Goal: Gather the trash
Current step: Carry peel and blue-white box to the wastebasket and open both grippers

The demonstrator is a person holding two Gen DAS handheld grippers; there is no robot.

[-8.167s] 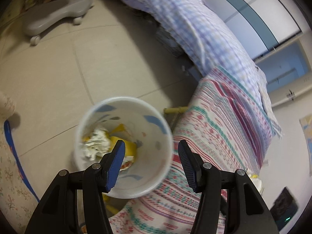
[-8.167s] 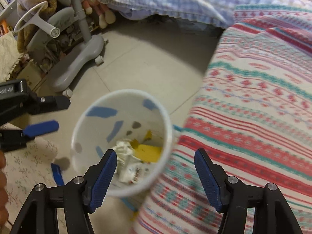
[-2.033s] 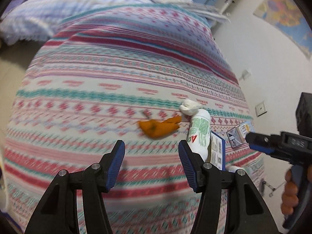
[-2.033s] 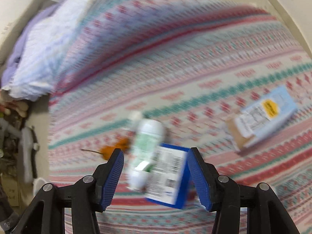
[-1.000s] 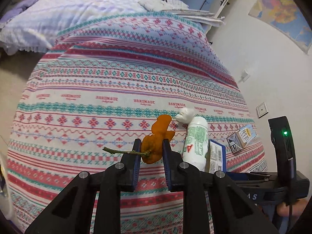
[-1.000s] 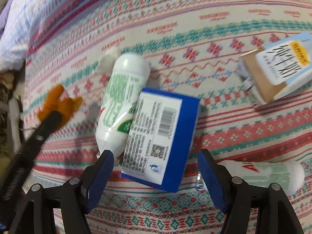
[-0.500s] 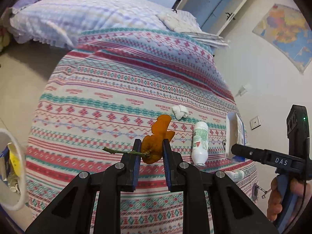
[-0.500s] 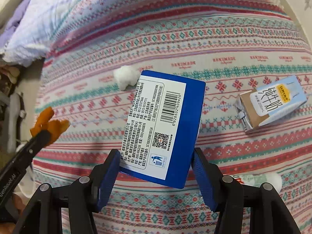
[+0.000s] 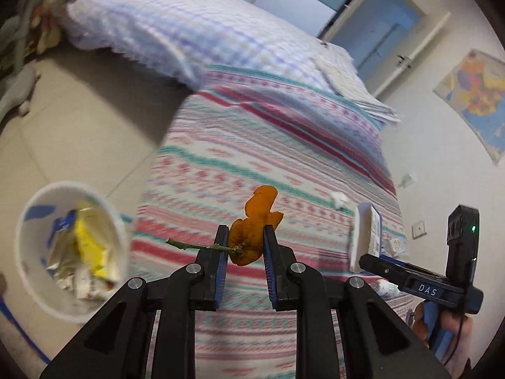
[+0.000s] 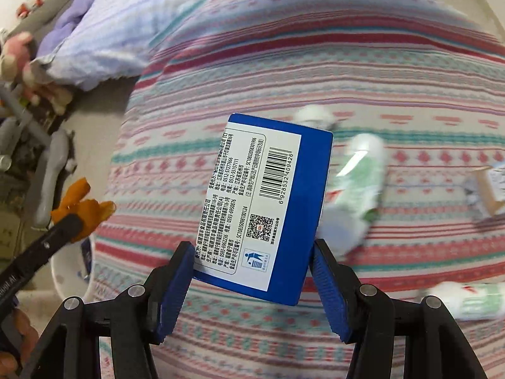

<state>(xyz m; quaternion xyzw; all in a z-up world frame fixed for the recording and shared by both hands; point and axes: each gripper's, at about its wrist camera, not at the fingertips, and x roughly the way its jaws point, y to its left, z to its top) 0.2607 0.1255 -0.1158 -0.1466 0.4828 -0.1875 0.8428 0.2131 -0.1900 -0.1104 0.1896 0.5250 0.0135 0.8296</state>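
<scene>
My left gripper [image 9: 243,246] is shut on an orange peel [image 9: 255,224] with a green stem, held above the striped bed. The white trash bin [image 9: 22,214], holding wrappers, stands on the floor at lower left. My right gripper [image 10: 252,271] is shut on a blue box [image 10: 268,202] with a white barcode label, lifted over the bed. The box also shows in the left wrist view [image 9: 367,237], and the peel in the right wrist view [image 10: 85,205]. On the bedspread lie a white-green bottle [image 10: 356,183], a second bottle [image 10: 470,300], a white paper wad [image 10: 315,115] and a small carton [image 10: 492,186].
The striped bedspread [image 9: 268,145] fills the middle, with a checked purple quilt [image 9: 189,28] behind it. The tiled floor [image 9: 79,110] lies left of the bed. A grey chair base [image 10: 50,177] and plush toys [image 10: 22,60] are on the floor at far left.
Both grippers have swung left toward the bed edge with their loads. The trash bin has come further into the left wrist view. The bottles now lie right of the blue box.
</scene>
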